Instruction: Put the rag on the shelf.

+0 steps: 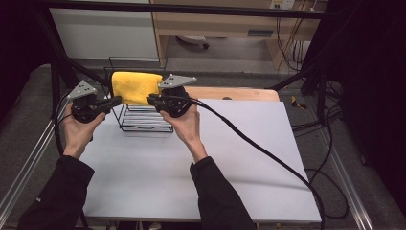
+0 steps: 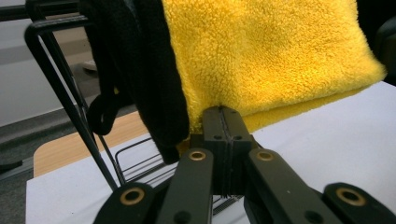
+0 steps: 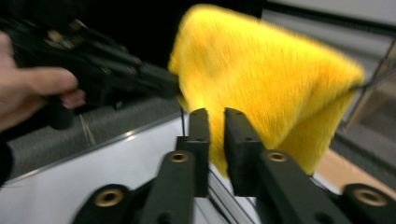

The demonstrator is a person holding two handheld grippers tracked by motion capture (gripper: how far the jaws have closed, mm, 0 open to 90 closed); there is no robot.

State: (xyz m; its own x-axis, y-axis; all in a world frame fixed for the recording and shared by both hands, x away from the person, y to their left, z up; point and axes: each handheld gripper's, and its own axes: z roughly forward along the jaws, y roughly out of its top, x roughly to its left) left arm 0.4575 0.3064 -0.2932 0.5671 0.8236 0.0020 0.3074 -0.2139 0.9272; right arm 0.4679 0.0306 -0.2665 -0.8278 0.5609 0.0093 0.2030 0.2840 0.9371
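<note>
Nearest me, both sleeves over the white desk (image 1: 201, 163). I have the left gripper (image 1: 116, 100) at the left lower edge of the yellow towel (image 1: 136, 87), jaws fully together on the hem. The right gripper (image 1: 151, 100) sits at the towel's right lower edge, jaws nearly together with a thin gap; whether it pinches cloth I can't tell. The towel hangs over the black wire rack (image 1: 143, 120) at the far left of the desk, beside a black cloth (image 2: 140, 70). Step, as I judge: taking hold of the towel. Next calls for lifting both edges evenly off the bar.
</note>
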